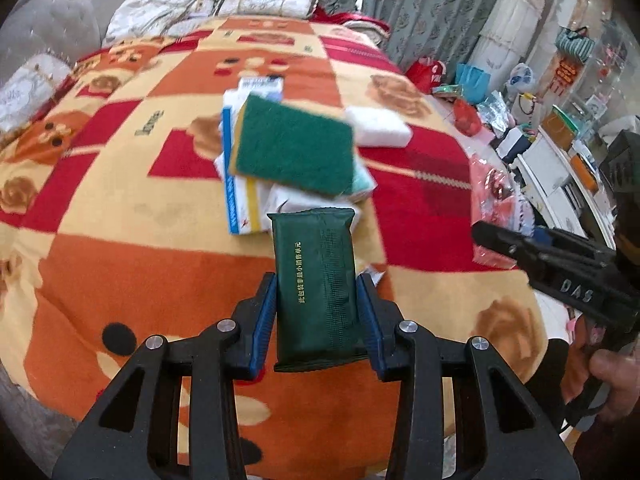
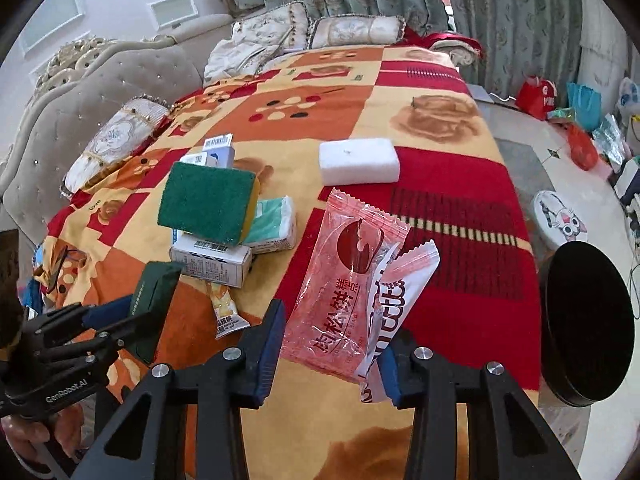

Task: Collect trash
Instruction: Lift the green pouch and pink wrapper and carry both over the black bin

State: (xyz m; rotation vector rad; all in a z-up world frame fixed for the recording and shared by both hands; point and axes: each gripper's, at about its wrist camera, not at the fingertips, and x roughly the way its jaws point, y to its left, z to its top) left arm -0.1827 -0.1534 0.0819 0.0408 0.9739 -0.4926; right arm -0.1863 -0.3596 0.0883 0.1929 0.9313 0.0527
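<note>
My left gripper (image 1: 317, 312) is shut on a dark green tissue pack (image 1: 316, 280) and holds it above the patterned blanket (image 1: 120, 240); it also shows in the right wrist view (image 2: 154, 300). My right gripper (image 2: 332, 348) holds a clear pink snack wrapper (image 2: 344, 292) and a white wrapper (image 2: 394, 304) between its jaws. A green scouring sponge (image 2: 208, 200) rests on a pile of small boxes (image 2: 212, 258) and a mint tissue pack (image 2: 274, 224). A small yellow snack wrapper (image 2: 228, 312) lies on the blanket.
A white foam block (image 2: 358, 160) lies further back on the blanket. A black round bin (image 2: 584, 320) stands at the right beside the bed. Pillows (image 2: 352, 30) and a padded headboard (image 2: 100, 88) are at the far end. Bags (image 2: 576, 100) clutter the floor at right.
</note>
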